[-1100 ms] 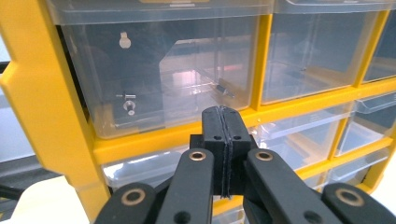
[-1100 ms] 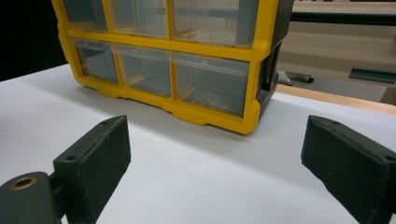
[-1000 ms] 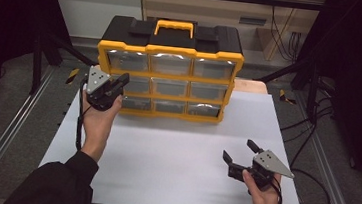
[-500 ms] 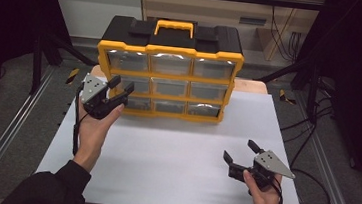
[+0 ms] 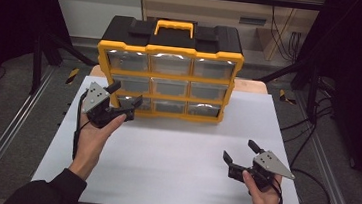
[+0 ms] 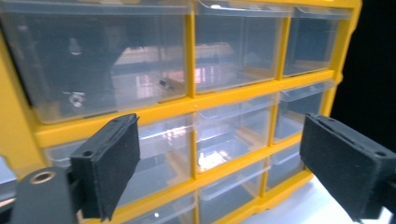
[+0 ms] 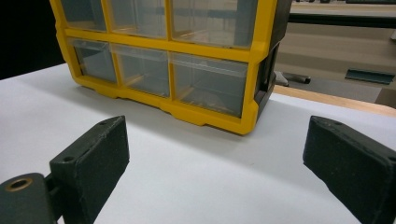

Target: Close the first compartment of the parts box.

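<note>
The organizer (image 5: 169, 73) stands upright at the table's (image 5: 163, 165) far edge, its nine clear drawers facing the person. The left gripper (image 5: 123, 100) sits just before the lower-left drawers (image 6: 154, 154); its jaws have just been opening and now stand wide, holding nothing. To pull a drawer, I'd square the pads on its lip before closing. The right gripper (image 5: 241, 153) rests well apart, wide open and empty.

Organizer (image 5: 169, 75): glossy yellow plastic, clear drawers (image 6: 236, 135).
</note>
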The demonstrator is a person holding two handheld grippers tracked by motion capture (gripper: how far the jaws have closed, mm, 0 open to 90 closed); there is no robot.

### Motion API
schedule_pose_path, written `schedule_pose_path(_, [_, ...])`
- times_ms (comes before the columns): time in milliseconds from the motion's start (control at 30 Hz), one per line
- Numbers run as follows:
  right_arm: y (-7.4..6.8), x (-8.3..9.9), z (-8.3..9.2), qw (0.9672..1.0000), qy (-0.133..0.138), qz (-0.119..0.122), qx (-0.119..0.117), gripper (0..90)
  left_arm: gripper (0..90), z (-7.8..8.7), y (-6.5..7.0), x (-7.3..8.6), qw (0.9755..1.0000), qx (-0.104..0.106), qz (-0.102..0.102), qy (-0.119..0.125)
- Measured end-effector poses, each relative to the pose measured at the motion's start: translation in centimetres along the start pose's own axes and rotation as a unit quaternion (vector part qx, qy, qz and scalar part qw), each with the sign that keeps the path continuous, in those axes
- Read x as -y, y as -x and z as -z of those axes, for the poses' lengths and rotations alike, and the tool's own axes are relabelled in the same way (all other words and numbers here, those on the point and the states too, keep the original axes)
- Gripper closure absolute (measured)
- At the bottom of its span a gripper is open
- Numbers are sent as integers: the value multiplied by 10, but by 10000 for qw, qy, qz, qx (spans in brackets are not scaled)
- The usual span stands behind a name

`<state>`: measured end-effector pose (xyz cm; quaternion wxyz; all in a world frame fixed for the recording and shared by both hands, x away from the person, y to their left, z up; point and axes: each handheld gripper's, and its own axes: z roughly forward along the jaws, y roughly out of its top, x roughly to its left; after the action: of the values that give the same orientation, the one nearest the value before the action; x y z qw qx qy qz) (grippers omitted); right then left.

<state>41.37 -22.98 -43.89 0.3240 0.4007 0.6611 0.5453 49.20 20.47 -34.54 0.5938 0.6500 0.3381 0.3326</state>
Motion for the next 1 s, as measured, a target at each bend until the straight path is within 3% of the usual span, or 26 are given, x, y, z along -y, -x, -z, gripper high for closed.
schedule_pose_path(333, [1, 0, 0, 10000, -19, 28, -16, 63, 38, 0, 3, 7, 9998, 167, 70, -48])
schedule_pose_path(700, [0, 1, -2, 9999, -69, 21, -80, 48, 35, 4, 5, 16, 9996, 245, 39, -122])
schedule_pose_path(867, [-1, 2, -4, 9999, -91, 24, -37, 41, 31, 8, 6, 21, 9993, 327, -80, -164])
schedule_pose_path(1000, [0, 2, -4, 9999, -104, 66, 20, 46, 30, 13, 6, 25, 9992, 367, -35, -146])
